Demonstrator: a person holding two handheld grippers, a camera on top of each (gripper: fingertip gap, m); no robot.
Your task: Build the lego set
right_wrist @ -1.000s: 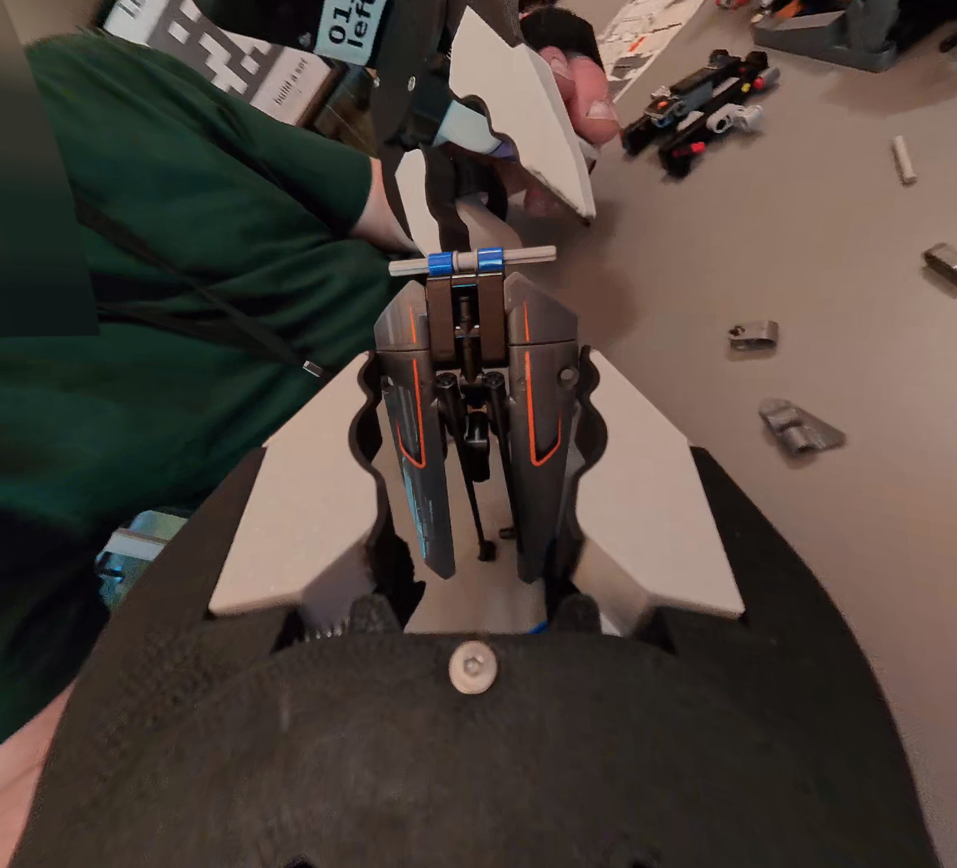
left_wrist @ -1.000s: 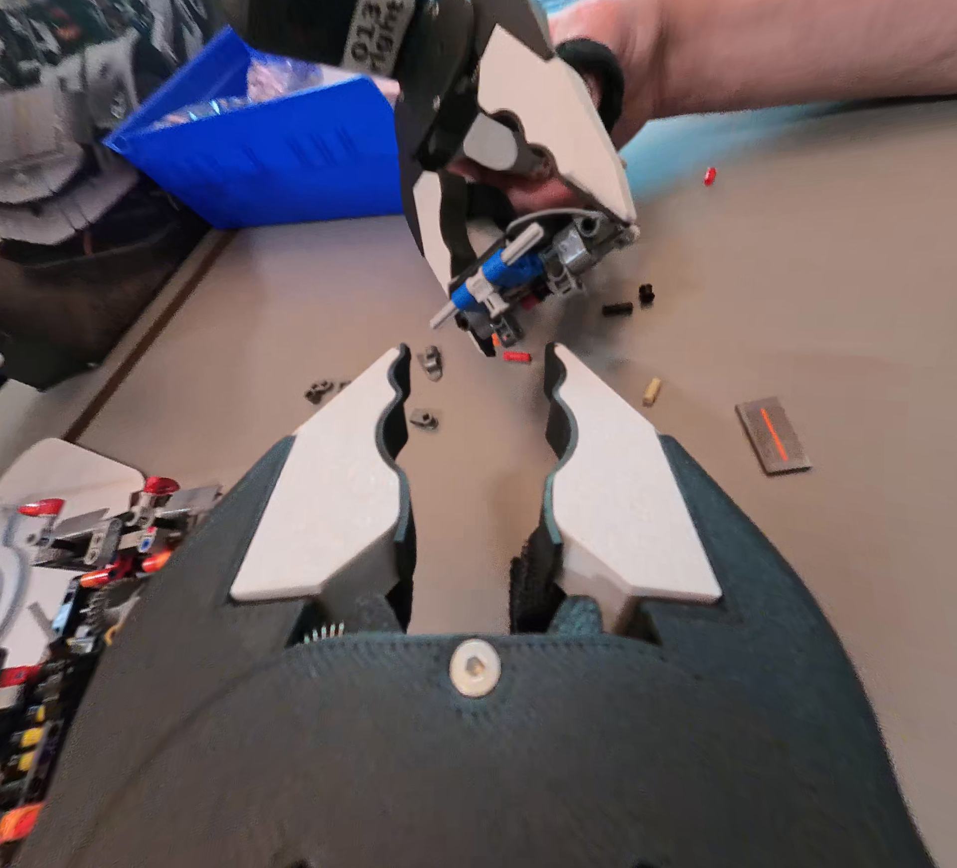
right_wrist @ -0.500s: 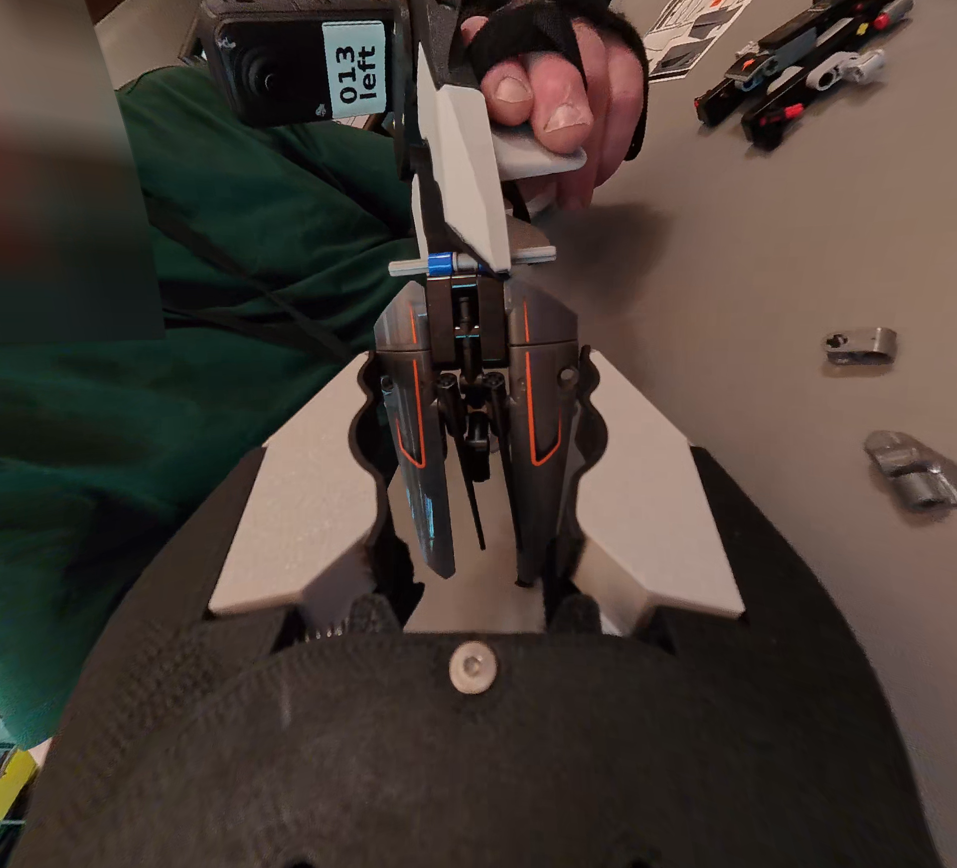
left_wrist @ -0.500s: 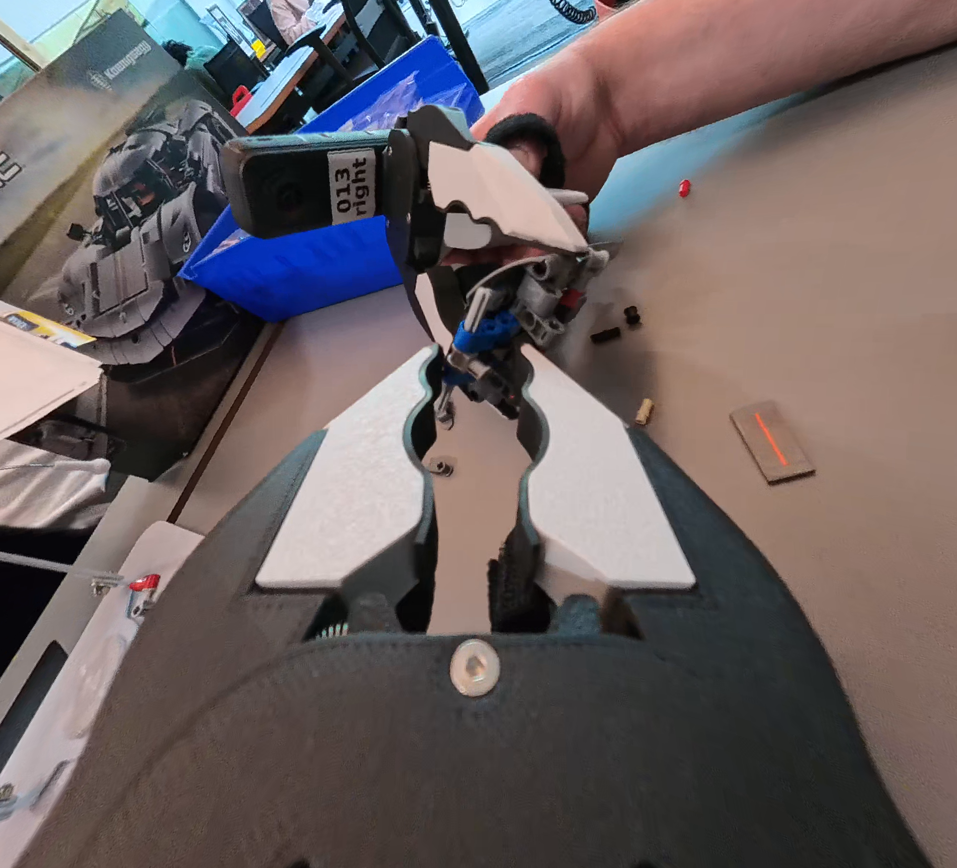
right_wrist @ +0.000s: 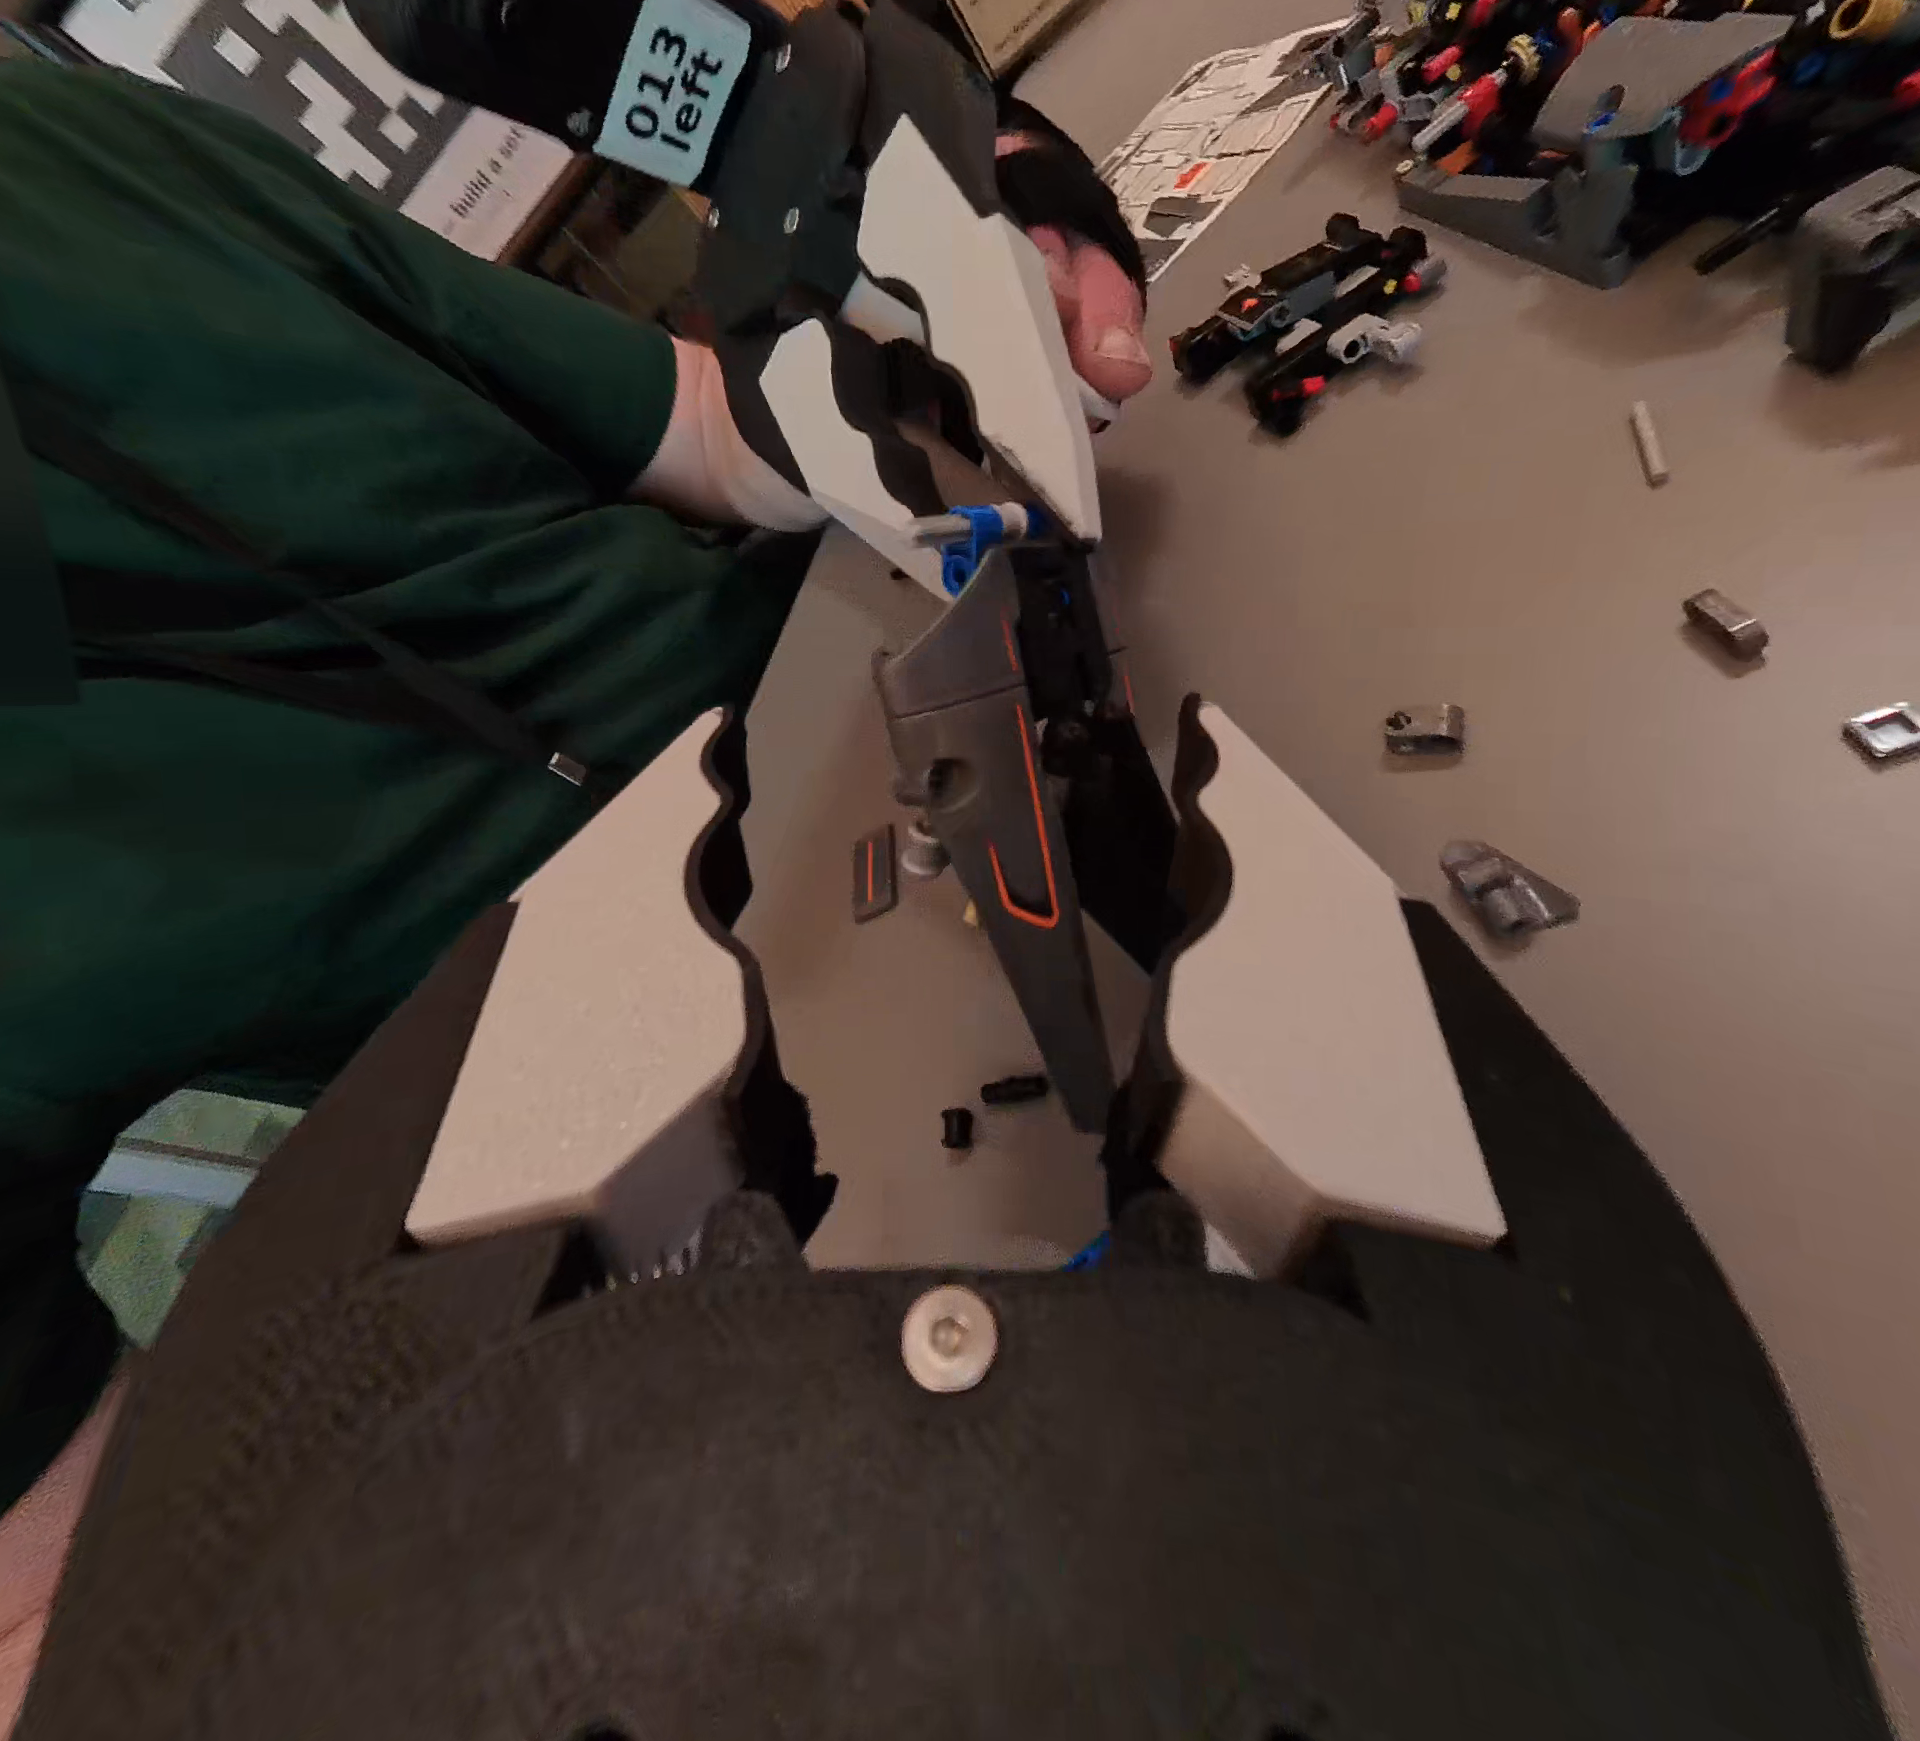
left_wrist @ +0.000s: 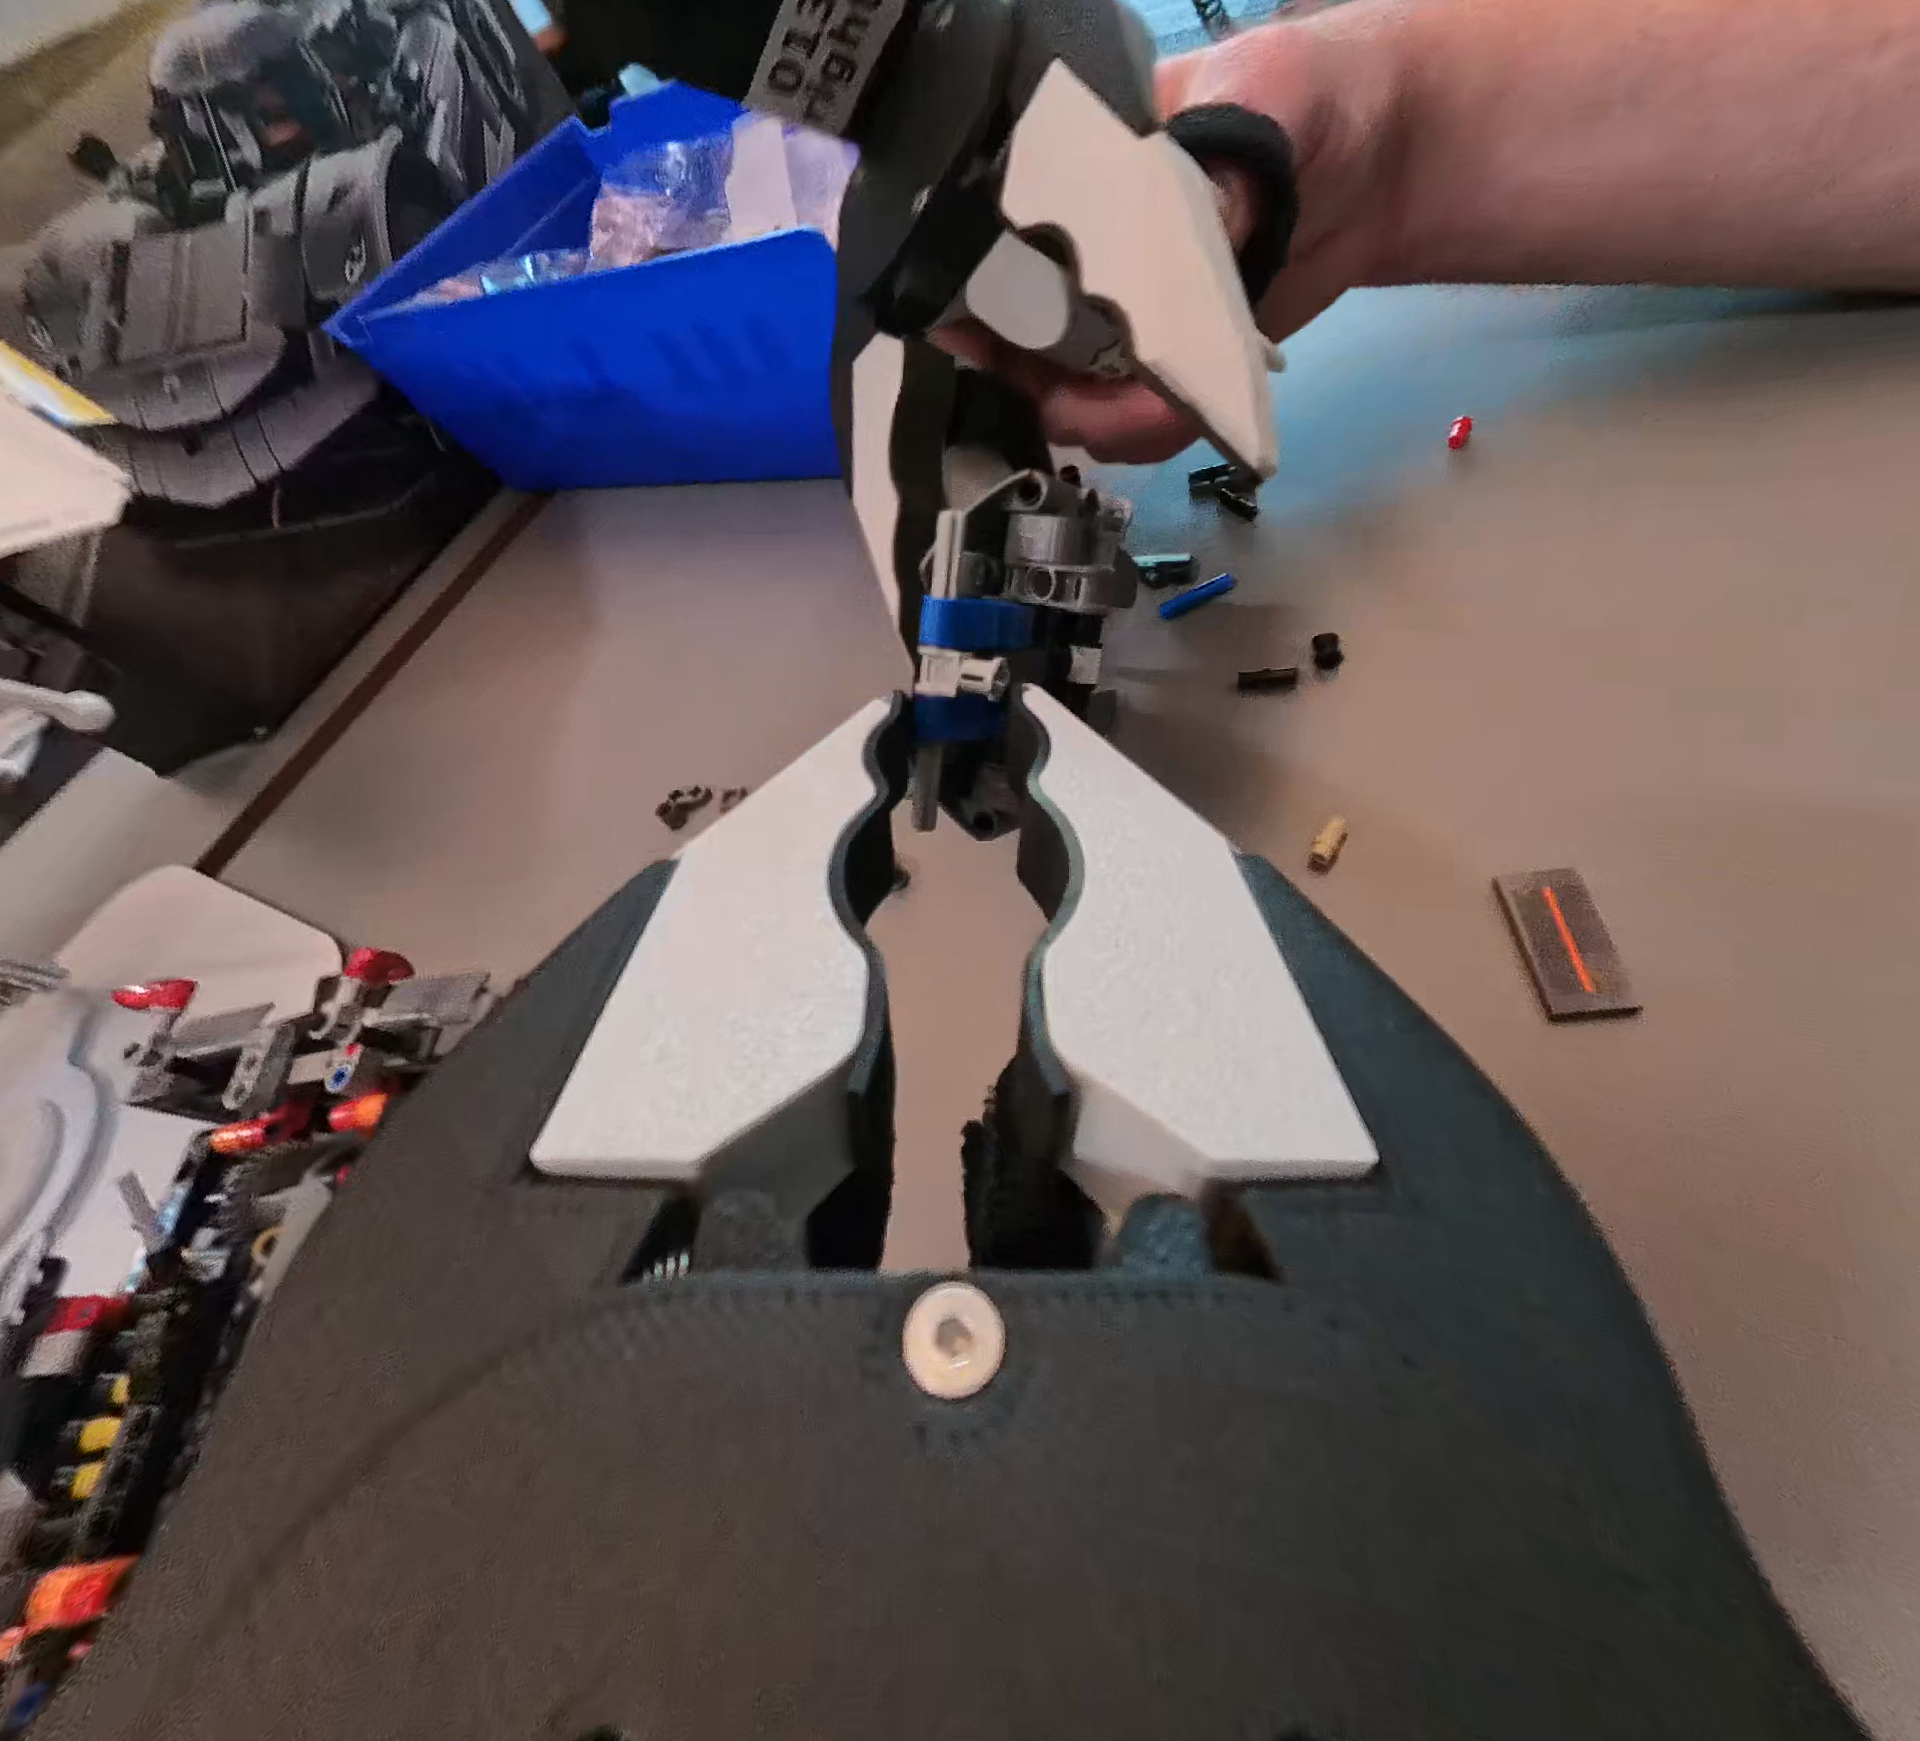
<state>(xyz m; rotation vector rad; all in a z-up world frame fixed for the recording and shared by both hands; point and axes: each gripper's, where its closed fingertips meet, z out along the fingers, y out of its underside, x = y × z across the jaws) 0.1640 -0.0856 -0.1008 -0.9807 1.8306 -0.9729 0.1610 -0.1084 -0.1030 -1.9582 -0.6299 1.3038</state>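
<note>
Blurred tabletop (left_wrist: 1558,652); left tool (left_wrist: 958,735) pinches the part-hidden assembly (left_wrist: 997,631), right tool (right_wrist: 961,725) spread.

The two grippers met tip to tip over the table (left_wrist: 1558,652), with the sub-assembly (left_wrist: 992,642) filling the gap between them. To the left the blue bin (left_wrist: 623,372) walled off the table edge, and the big model (left_wrist: 156,1172) crowded the near-left corner. Small loose pieces lay scattered to the right: a flat tile (left_wrist: 1566,943), a tan pin (left_wrist: 1328,841), black pins (left_wrist: 1268,678). Beyond them the tabletop lay open. On the far side, a black sub-build (right_wrist: 1309,320) and grey parts (right_wrist: 1509,891) dotted the surface with gaps between.
</note>
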